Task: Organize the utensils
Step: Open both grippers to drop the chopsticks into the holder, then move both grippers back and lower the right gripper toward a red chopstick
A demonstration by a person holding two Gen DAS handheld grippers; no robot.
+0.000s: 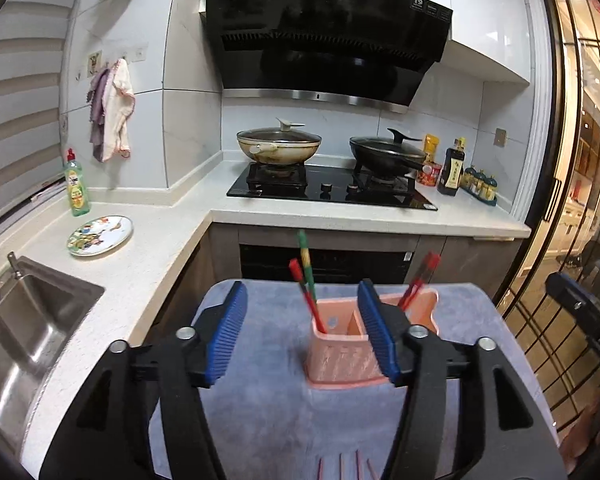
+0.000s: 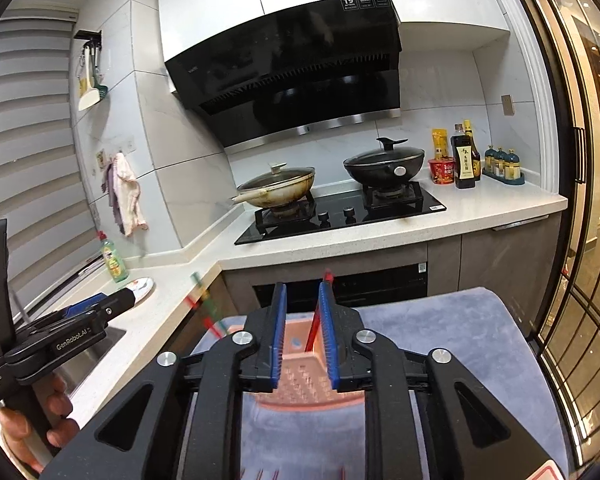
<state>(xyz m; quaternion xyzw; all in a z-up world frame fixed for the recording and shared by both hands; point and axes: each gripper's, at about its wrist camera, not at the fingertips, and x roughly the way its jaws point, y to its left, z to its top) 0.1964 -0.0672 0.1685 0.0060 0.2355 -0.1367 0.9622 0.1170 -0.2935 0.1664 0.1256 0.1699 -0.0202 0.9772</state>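
Kitchen hood (image 1: 324, 36) reads "vatti"; left gripper (image 2: 100, 308) reads "GenRobot.AI".

Left gripper (image 1: 302, 328): jaws spread wide, blue pads (image 1: 227, 330) well apart, nothing between them, pointing forward and slightly down. Right gripper (image 2: 303, 334): jaws drawn close together, narrow gap between blue pads (image 2: 327, 340); whether gripping anything cannot be told. Left of the right jaws, the left gripper seen side-on, bare left hand (image 2: 32, 428) wrapped around its handle, fingers (image 2: 62, 402) curled.
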